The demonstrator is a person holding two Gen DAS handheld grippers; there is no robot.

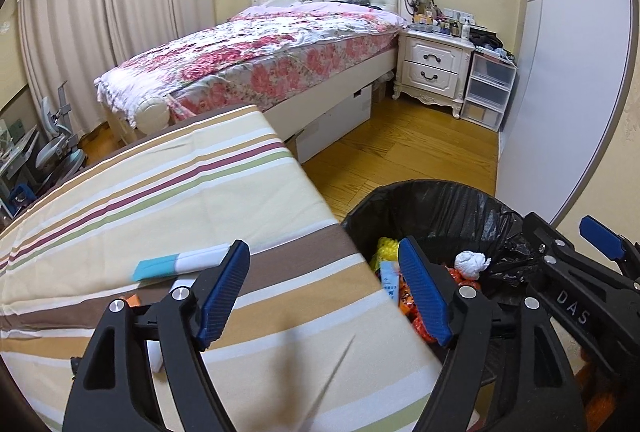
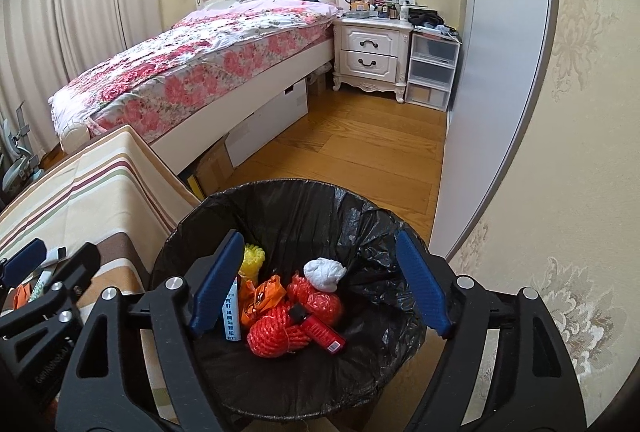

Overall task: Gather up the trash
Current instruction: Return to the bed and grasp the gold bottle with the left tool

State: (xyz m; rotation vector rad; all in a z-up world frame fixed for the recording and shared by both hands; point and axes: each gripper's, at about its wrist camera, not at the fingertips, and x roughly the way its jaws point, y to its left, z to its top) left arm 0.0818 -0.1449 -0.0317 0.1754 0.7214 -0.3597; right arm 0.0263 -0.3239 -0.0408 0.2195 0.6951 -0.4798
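Observation:
A bin lined with a black bag stands on the floor beside a striped cloth surface. In it lie red rope bundles, a crumpled white tissue, orange wrappers, a yellow item and a red tube. My right gripper is open and empty above the bin. My left gripper is open and empty over the cloth's edge next to the bin. A teal and white tube lies on the cloth just beyond the left finger. The right gripper shows at the right of the left wrist view.
A bed with a floral cover stands beyond the cloth. A white nightstand and plastic drawers are at the far wall. A sliding wardrobe door runs along the right. Wooden floor lies between.

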